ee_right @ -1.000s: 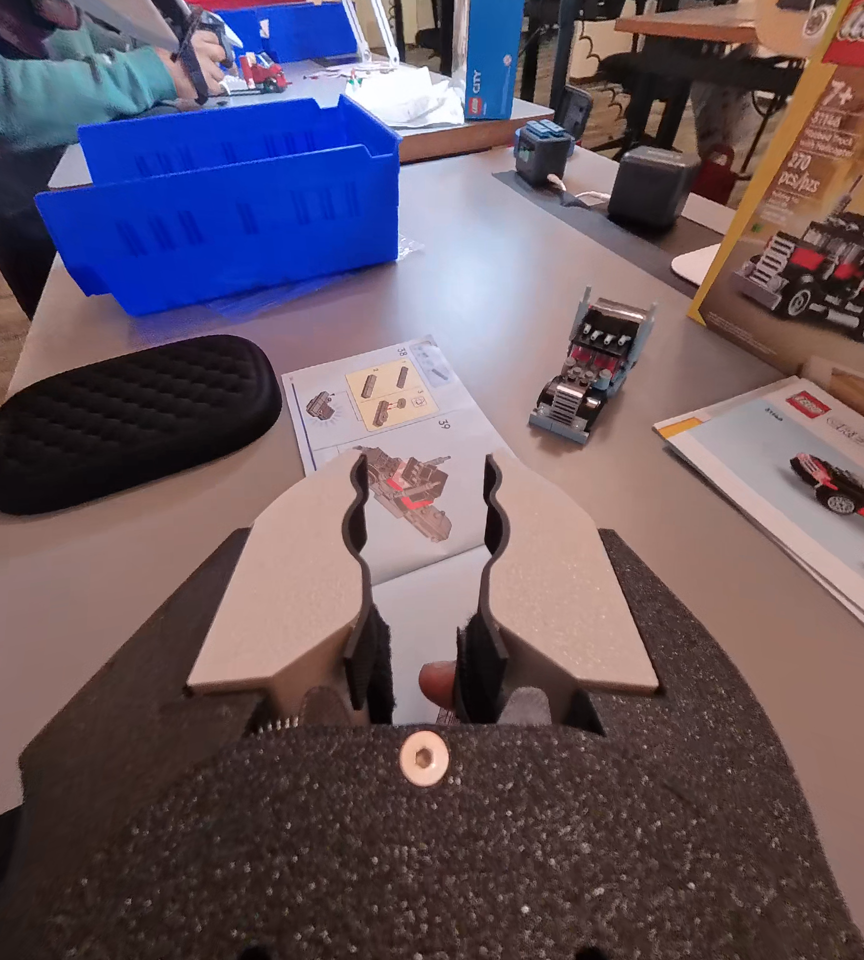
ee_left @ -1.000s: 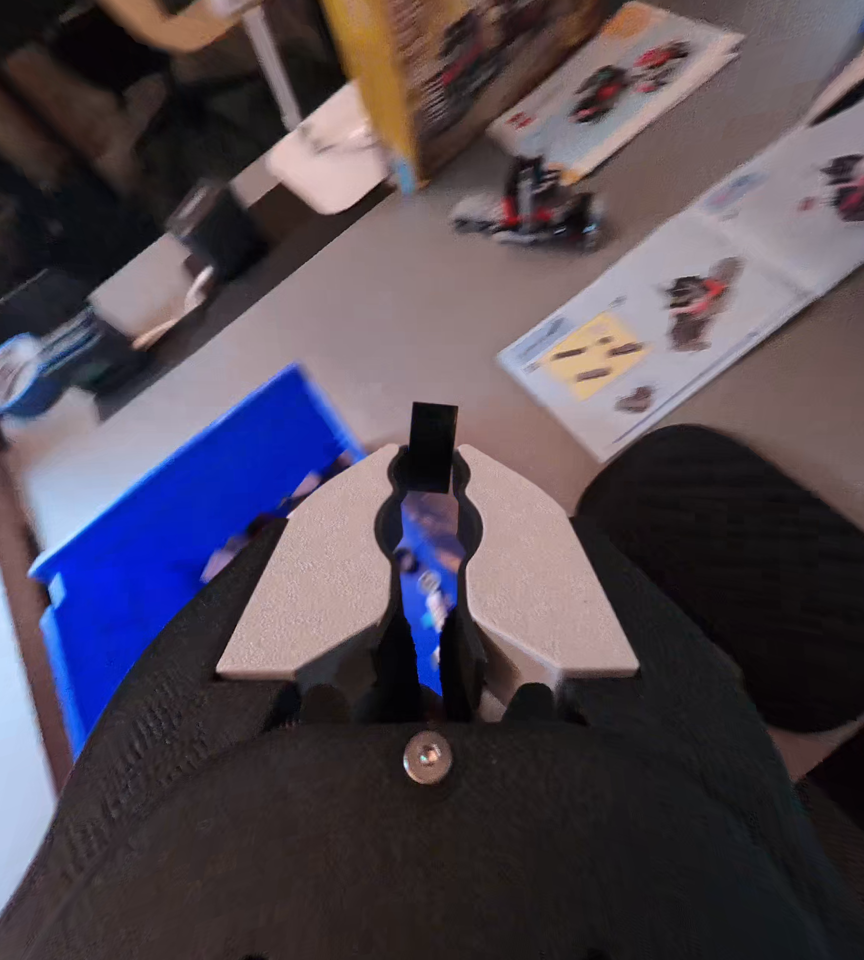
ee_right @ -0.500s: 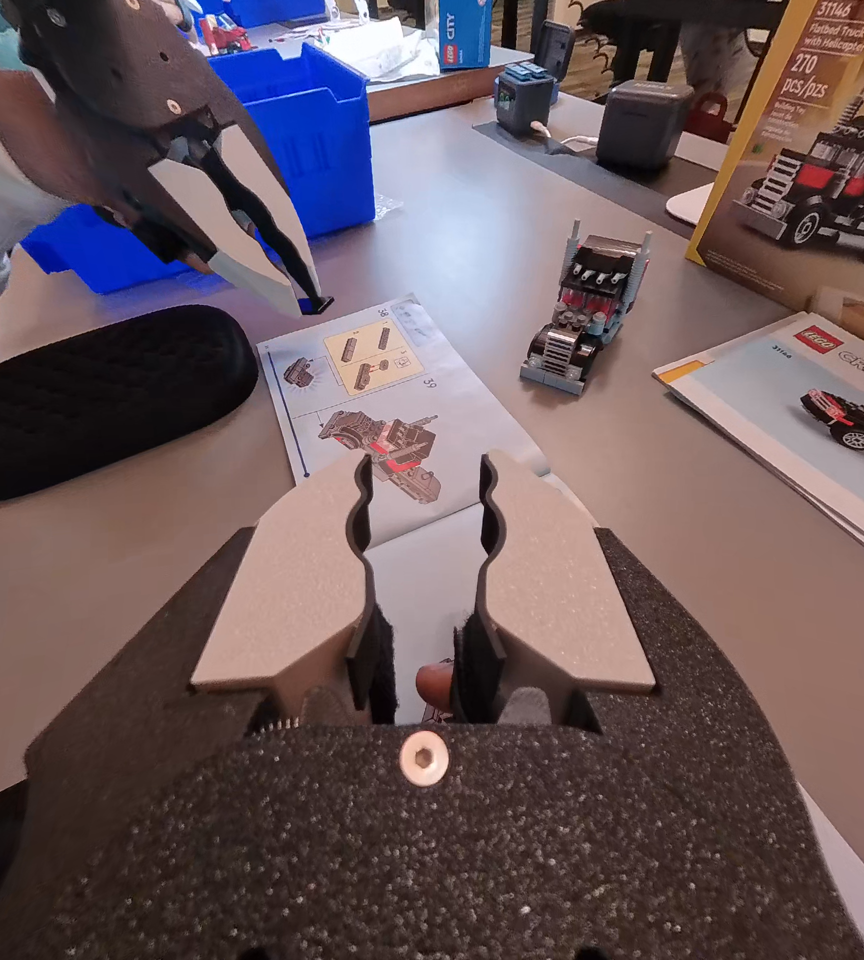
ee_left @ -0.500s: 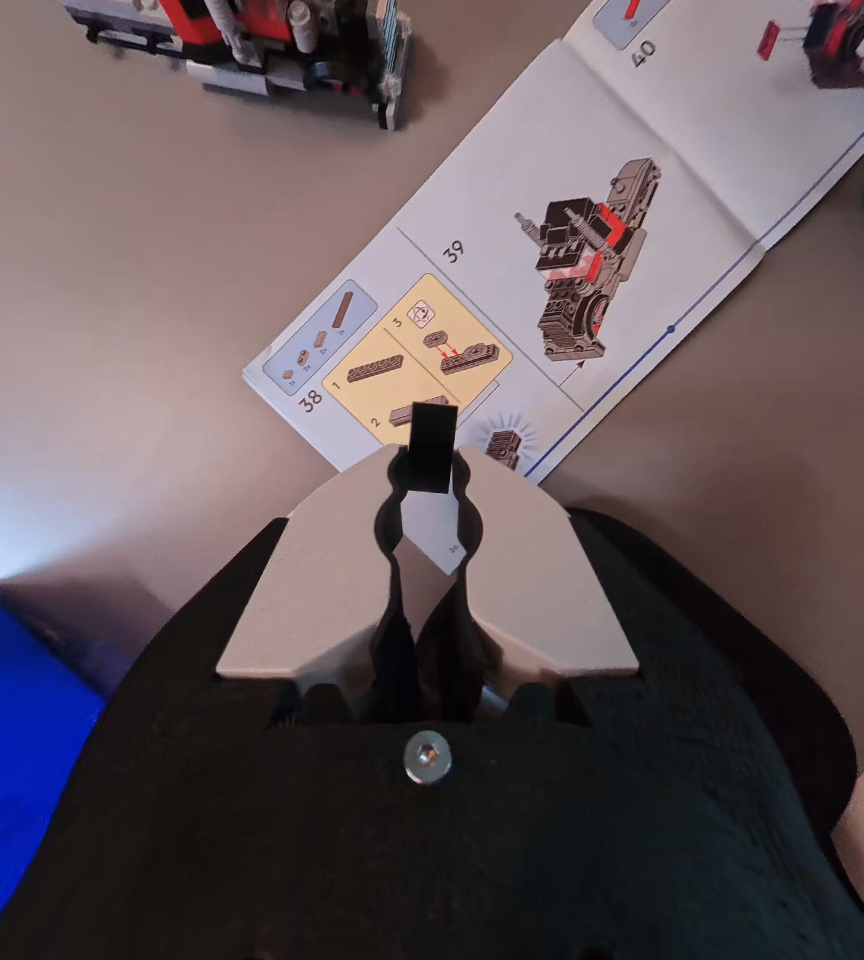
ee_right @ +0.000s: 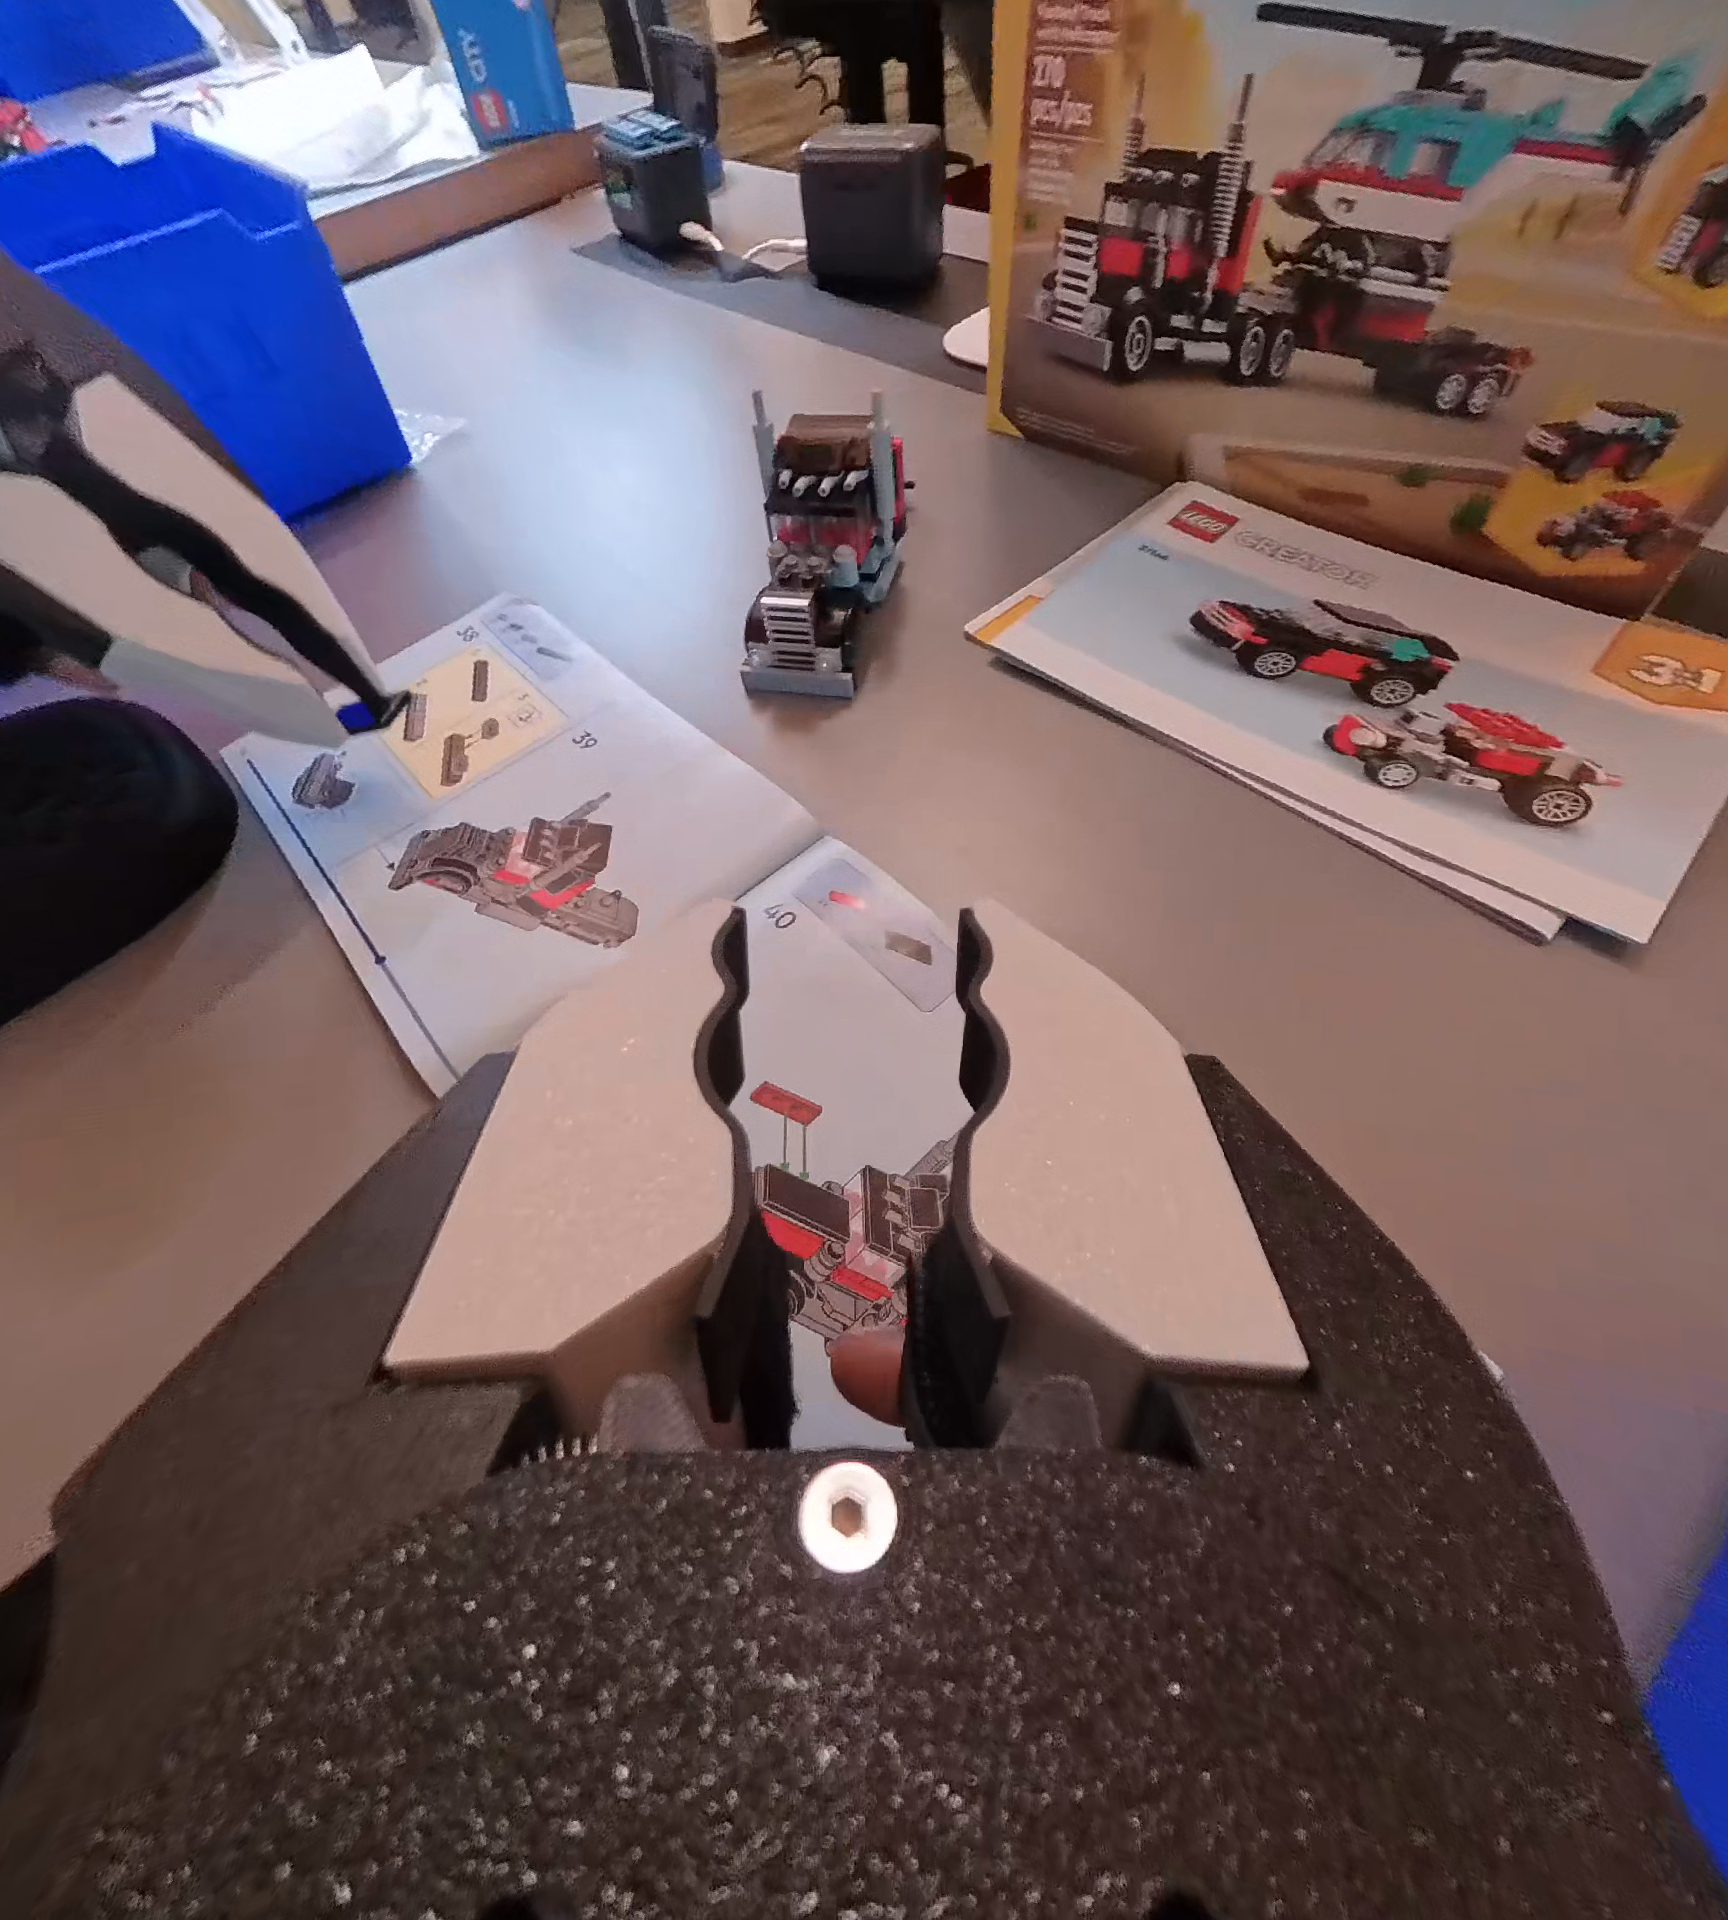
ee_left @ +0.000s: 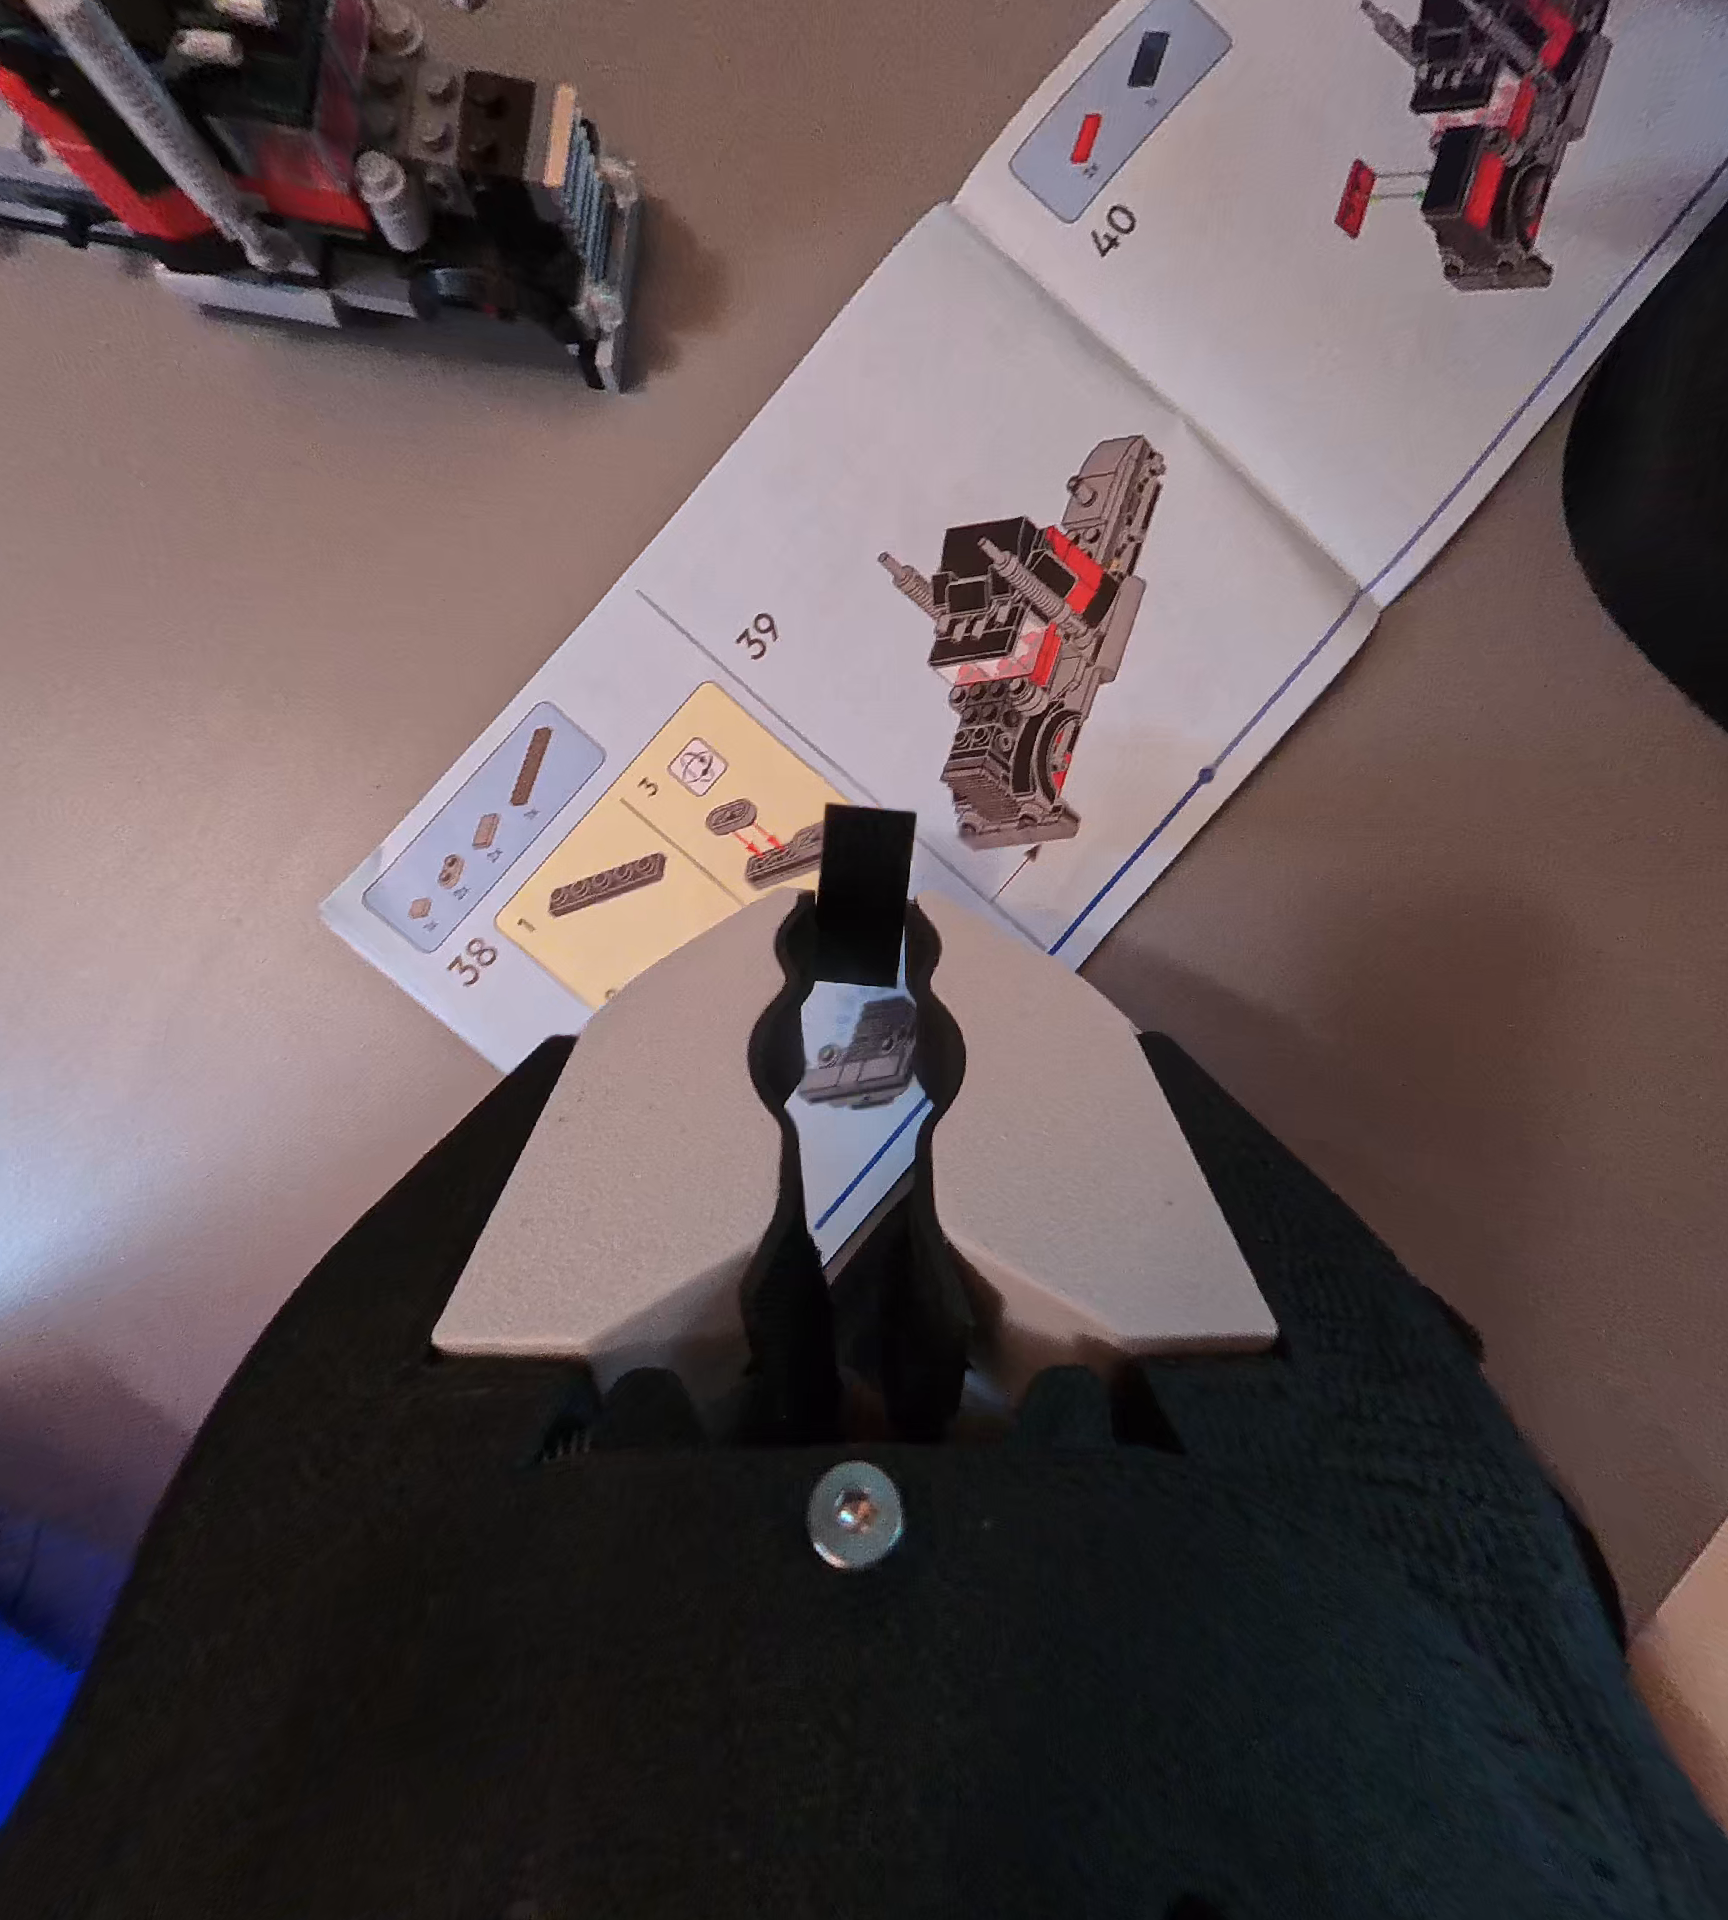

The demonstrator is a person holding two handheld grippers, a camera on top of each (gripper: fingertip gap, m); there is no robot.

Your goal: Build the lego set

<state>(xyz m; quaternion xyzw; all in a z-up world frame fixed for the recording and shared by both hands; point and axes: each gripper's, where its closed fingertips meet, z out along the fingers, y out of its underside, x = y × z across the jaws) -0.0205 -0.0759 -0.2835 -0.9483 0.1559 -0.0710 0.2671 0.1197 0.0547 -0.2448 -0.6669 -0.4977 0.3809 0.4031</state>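
Since the last frame, my L gripper (ee_left: 860, 914) has dropped closer over the open instruction booklet (ee_left: 943, 436), jaws pinching a small black piece (ee_left: 865, 894). R gripper (ee_right: 849, 961) hangs above the same booklet, jaws spread, empty. Truck model (ee_right: 824, 561) sits on the table (ee_right: 1255, 1039) just beyond.

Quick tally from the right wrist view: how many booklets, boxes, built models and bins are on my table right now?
Instruction booklets: 2, open one, closed stack
Set boxes: 1, large box
Built models: 1, truck
Blue bins: 1, bin
Loose bricks held: 1, dark brick in the left gripper
Total: 6
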